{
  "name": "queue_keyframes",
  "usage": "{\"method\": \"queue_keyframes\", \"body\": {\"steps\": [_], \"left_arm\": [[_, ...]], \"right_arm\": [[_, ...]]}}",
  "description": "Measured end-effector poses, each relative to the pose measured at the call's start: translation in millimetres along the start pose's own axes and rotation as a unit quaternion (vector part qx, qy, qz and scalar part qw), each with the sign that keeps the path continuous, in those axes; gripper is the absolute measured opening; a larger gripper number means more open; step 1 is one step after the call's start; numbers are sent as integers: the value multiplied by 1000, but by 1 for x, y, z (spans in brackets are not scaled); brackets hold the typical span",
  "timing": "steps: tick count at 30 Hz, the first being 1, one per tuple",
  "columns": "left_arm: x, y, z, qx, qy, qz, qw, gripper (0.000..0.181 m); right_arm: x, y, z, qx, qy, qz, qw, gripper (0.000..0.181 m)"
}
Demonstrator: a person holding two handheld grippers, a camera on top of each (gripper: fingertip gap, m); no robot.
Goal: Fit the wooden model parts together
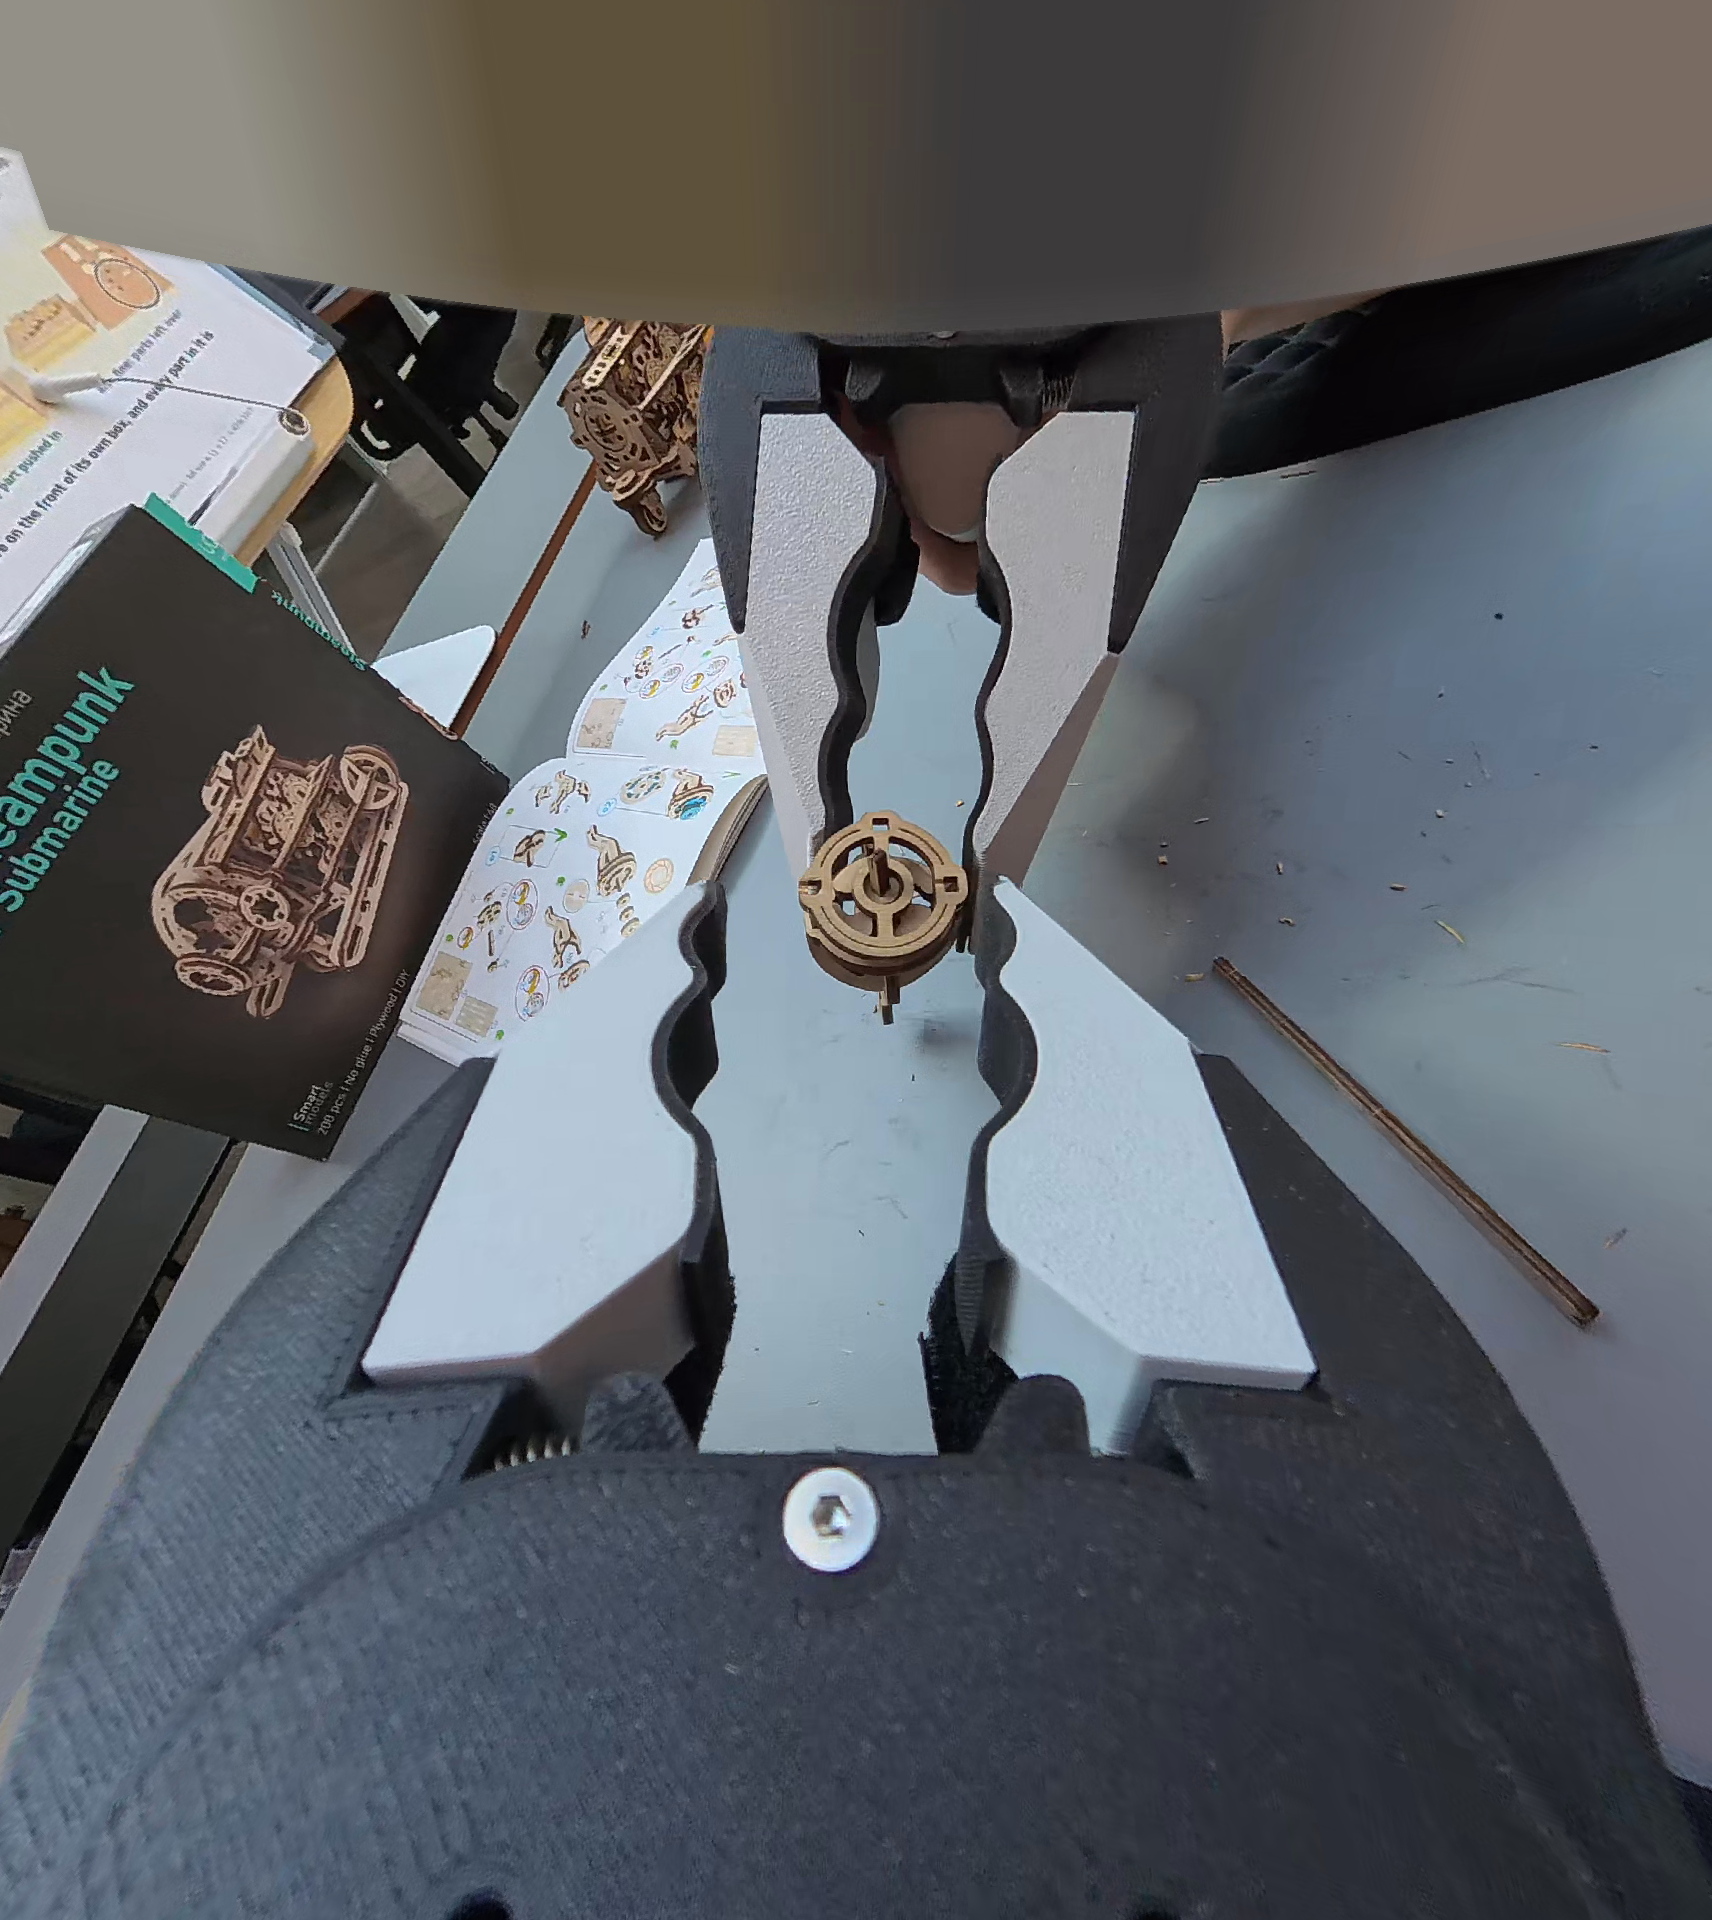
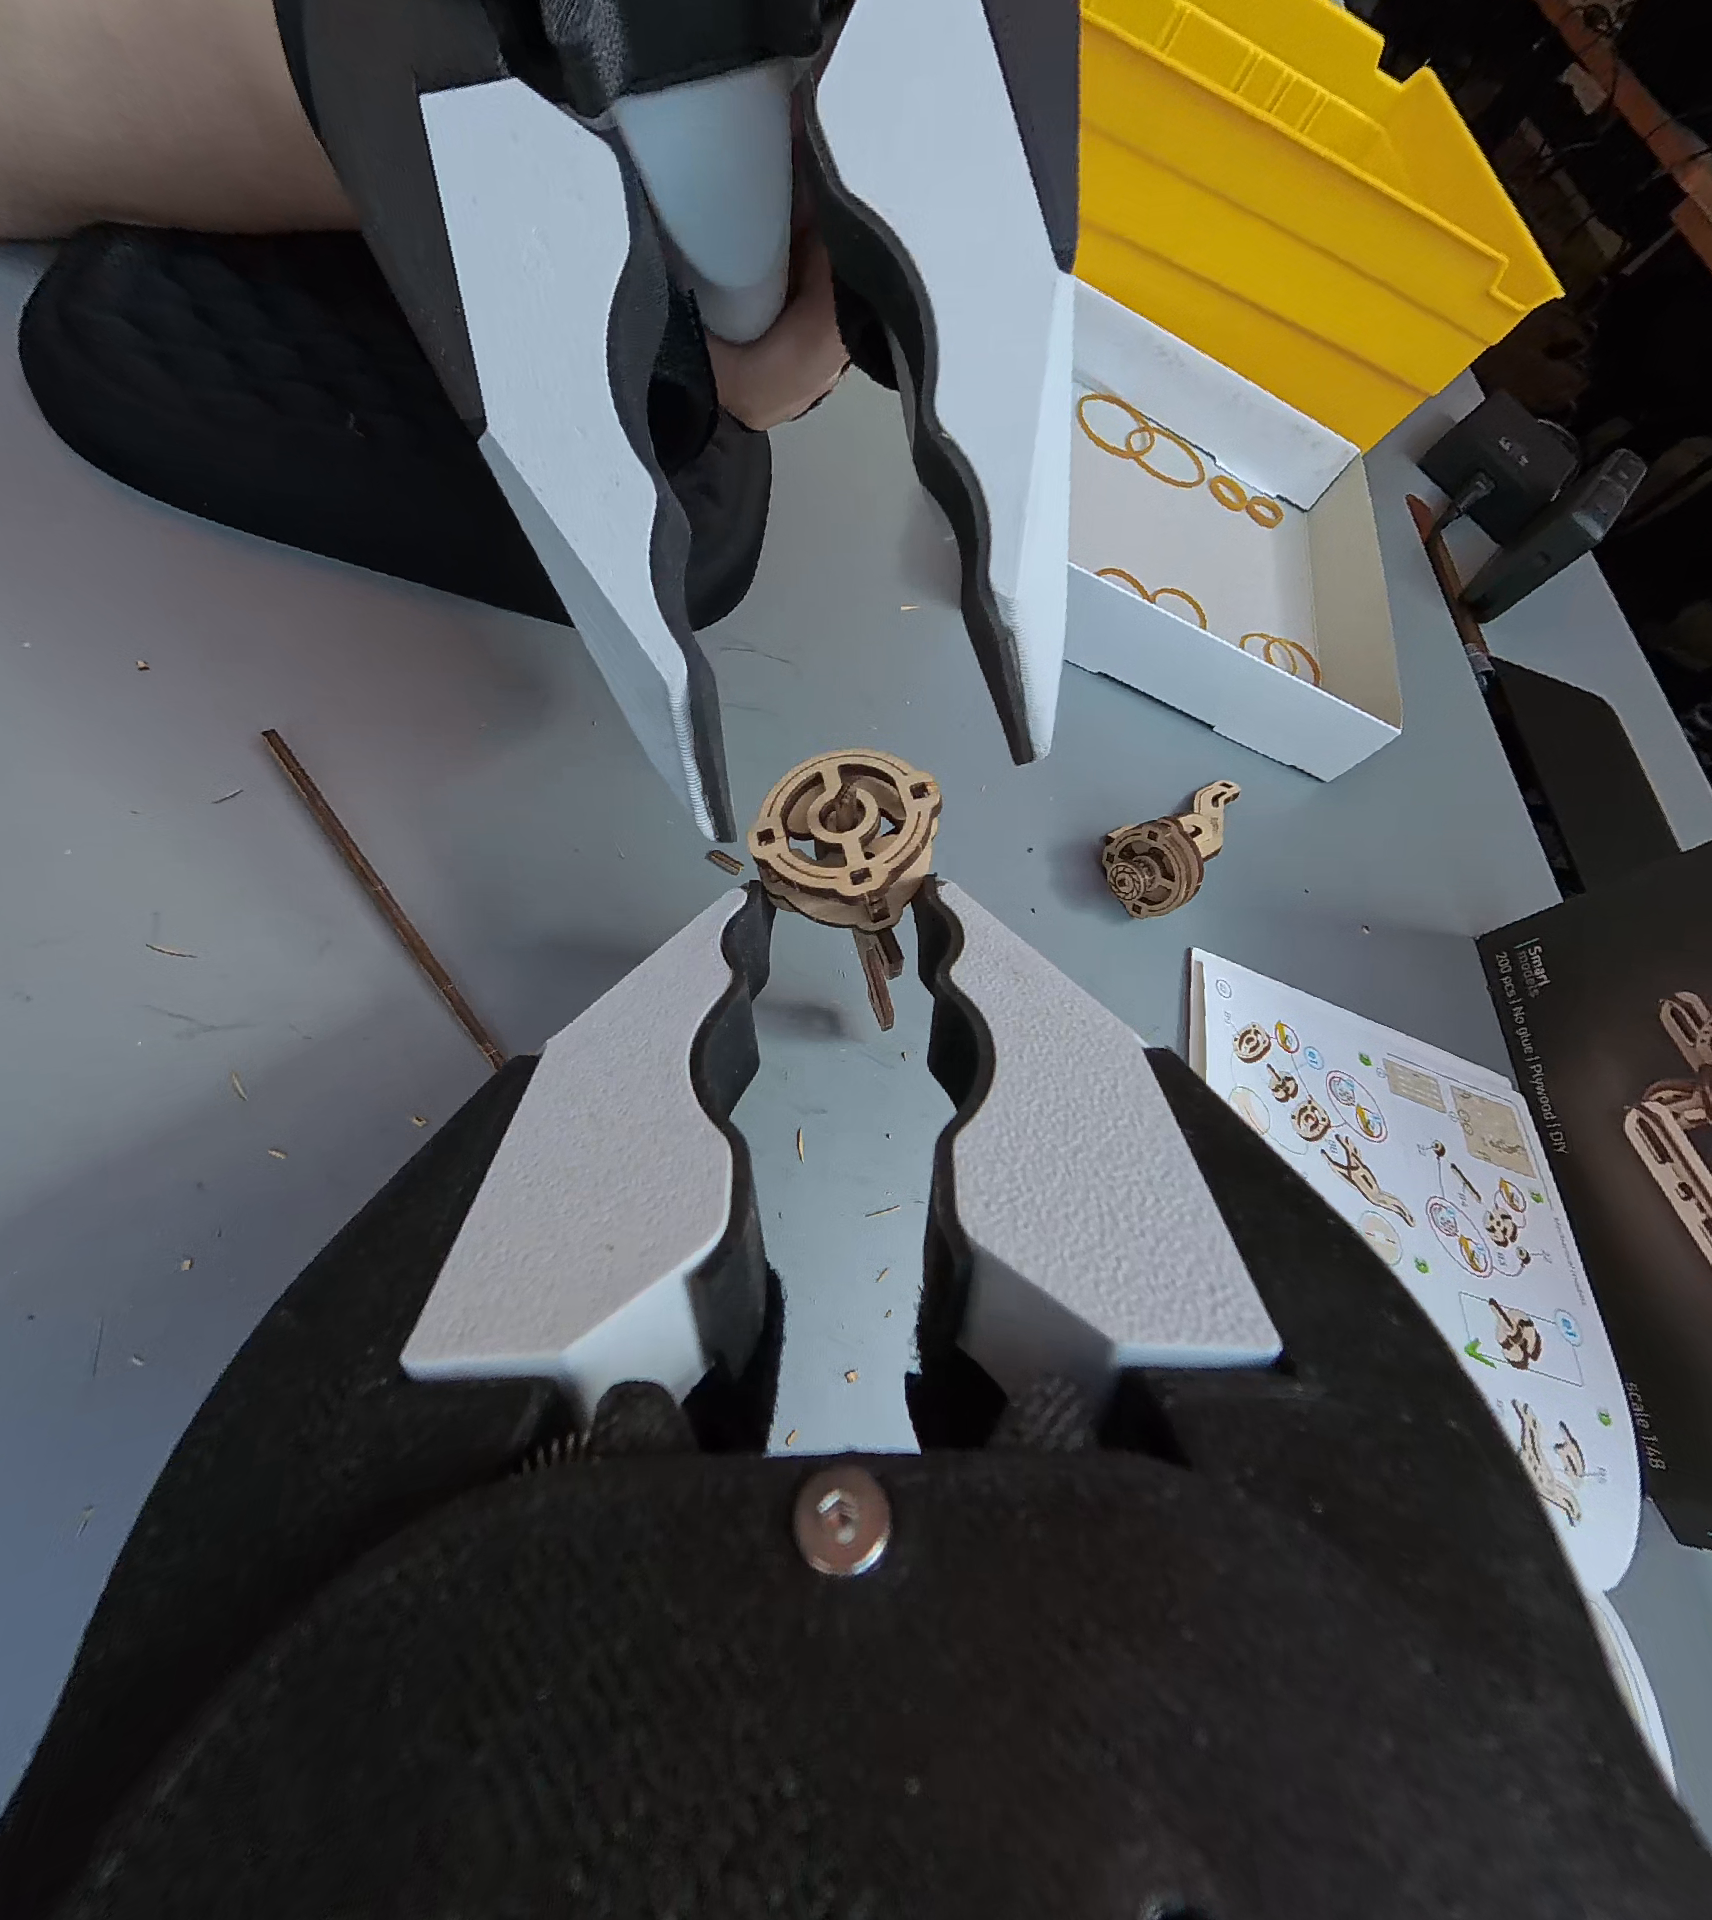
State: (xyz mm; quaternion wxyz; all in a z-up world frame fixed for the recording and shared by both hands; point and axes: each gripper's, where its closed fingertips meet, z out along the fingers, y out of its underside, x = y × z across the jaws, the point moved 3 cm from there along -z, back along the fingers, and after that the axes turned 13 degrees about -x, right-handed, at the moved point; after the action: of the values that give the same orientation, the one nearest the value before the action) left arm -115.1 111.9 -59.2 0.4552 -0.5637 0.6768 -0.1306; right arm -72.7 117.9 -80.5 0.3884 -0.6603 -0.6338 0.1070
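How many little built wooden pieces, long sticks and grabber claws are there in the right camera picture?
Built wooden pieces: 2, the round piece in the right gripper and the small piece lying on the table
Long thin stick: 1
Grippers: 2, the right one and the open left gripper
Total: 5

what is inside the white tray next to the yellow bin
The white tray holds thin yellow-brown rings, some linked in pairs, scattered on its floor. Its left end is covered by the left claw, so anything lying there cannot be seen.
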Motion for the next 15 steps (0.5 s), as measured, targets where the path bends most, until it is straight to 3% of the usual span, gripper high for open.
{"method": "queue_keyframes", "body": {"steps": [15], "left_arm": [[6,5,4,-12,7,18,1000,32]], "right_arm": [[-2,-1,1,-6,-2,-1,1000,27]]}}
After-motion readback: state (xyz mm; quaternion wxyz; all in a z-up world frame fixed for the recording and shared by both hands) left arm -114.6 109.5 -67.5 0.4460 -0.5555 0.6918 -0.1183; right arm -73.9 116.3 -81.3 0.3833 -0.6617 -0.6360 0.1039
